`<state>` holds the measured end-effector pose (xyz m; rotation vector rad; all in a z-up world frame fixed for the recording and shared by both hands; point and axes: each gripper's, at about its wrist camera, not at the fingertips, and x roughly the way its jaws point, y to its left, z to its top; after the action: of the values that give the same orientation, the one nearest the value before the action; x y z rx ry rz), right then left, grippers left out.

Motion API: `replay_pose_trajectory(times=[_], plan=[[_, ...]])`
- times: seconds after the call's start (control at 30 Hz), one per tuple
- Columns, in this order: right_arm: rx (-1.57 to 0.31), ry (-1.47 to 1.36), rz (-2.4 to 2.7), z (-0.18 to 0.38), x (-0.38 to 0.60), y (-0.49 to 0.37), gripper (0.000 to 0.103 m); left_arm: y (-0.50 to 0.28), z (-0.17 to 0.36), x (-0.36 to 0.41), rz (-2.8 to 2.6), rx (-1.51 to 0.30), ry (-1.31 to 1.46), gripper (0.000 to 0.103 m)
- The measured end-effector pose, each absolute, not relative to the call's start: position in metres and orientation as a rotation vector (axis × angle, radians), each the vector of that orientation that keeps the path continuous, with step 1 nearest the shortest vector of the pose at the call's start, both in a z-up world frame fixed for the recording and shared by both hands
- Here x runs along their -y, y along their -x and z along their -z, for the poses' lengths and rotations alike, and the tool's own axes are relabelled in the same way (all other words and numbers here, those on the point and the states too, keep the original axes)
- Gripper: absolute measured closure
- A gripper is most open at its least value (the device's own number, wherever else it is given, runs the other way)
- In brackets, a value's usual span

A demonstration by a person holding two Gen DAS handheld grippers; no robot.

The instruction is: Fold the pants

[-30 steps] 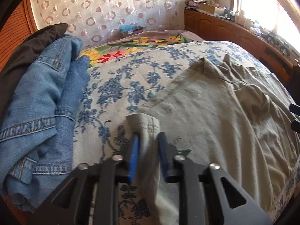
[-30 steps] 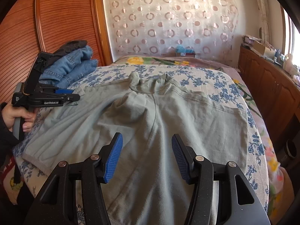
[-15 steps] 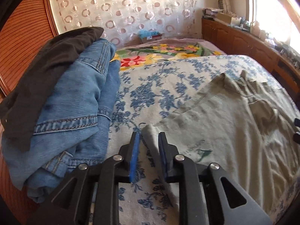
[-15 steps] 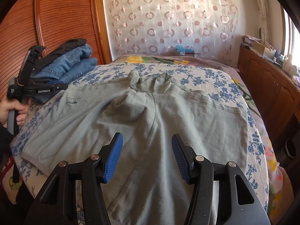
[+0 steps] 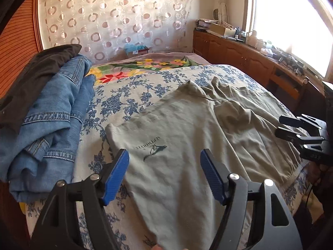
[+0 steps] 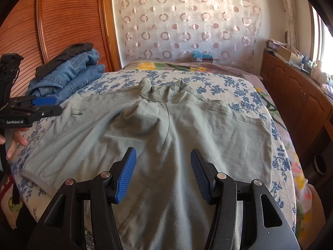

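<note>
Sunlit bedroom, with a bed (image 6: 239,85) under a blue-flowered cover filling both views. From the left wrist camera, the left gripper (image 5: 164,175) has its blue pads spread wide and holds nothing; it hangs over the near corner of the pants (image 5: 187,145), just short of a small dark logo (image 5: 154,149) printed on the cloth. From the right wrist camera, the right gripper (image 6: 163,175) is likewise wide open and empty, poised above the middle of the grey-green pants, which lie spread flat across the cover with wrinkles bunched around the centre seam. At the bed's far left corner sits a pile of jeans (image 5: 45,120) with a dark garment (image 5: 35,79) on top. A wooden cabinet (image 6: 295,95) runs along the right wall, a circle-patterned curtain (image 6: 187,20) behind
</note>
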<state>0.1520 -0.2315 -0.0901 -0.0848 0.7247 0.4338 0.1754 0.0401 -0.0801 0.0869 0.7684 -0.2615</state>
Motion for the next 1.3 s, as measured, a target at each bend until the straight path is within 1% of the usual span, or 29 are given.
replay_pose_trajectory(times=[0.03,0.17,0.47,0.73,1.3], plan=[[-0.724,0.087,-0.431,0.090,0.231,-0.152,0.048,-0.170,0.079,-0.037,0.271,-0.763,-0.089,0.024],[-0.722,0.101,-0.420,0.088,0.230,-0.150,0.048,-0.156,0.077,-0.032,0.286,-0.752,-0.095,0.022],[-0.722,0.108,-0.406,0.083,0.238,-0.126,0.048,-0.126,0.082,-0.024,0.280,-0.753,-0.081,0.022],[-0.732,0.094,-0.346,0.078,0.265,-0.104,0.048,-0.106,0.091,-0.021,0.268,-0.756,-0.058,0.022],[-0.810,0.039,-0.234,0.088,0.327,-0.067,0.048,-0.098,0.116,-0.013,0.246,-0.810,-0.056,0.022]])
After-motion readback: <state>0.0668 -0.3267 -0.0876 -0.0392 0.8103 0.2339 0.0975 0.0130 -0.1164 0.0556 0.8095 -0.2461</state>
